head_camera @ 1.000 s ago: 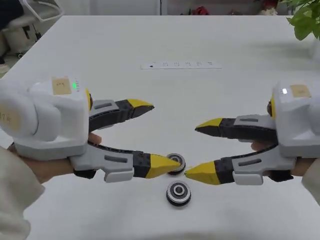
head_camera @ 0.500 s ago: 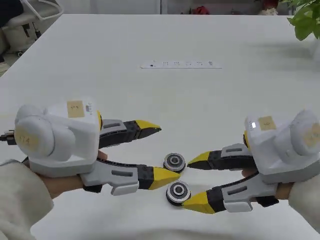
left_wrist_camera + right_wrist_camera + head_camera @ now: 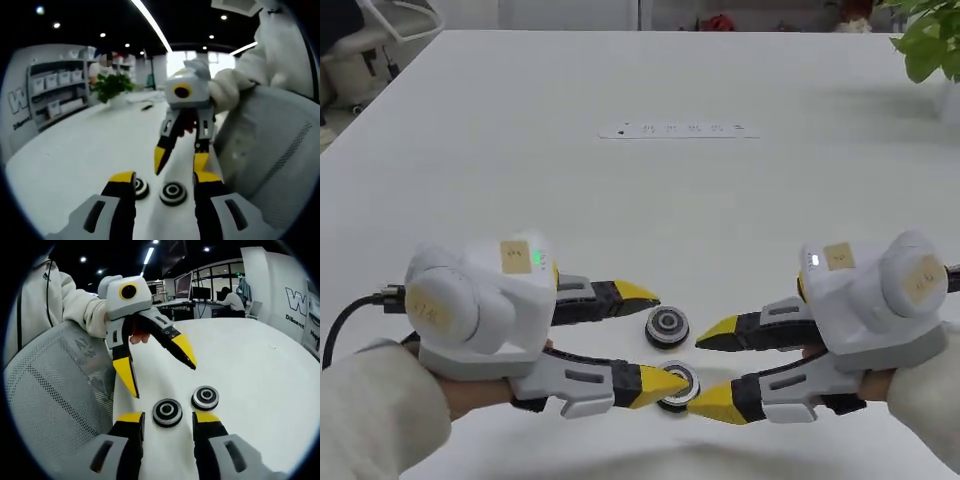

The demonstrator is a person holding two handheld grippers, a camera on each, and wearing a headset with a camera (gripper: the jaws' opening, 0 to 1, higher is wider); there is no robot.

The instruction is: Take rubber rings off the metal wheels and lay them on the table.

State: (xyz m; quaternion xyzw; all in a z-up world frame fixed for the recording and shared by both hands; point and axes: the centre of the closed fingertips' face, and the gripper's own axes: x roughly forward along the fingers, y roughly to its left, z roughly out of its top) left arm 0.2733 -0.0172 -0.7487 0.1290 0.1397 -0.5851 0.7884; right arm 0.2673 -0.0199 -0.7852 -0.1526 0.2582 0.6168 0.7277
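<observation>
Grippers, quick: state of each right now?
Left gripper: open, fingers spread, holding nothing.
Right gripper: open, fingers spread, holding nothing.

On the wall (image 3: pixel 300 305) in the right gripper view, a big dark "W", with a smaller line under it starting "Dil", rest cut off. Same "W" on the wall (image 3: pixel 15 100) in the left gripper view. Tan sticker (image 3: pixel 516 256) on the left gripper (image 3: pixel 671 338) and tan label (image 3: pixel 839 257) on the right gripper (image 3: pixel 694 375): print too small to read
</observation>
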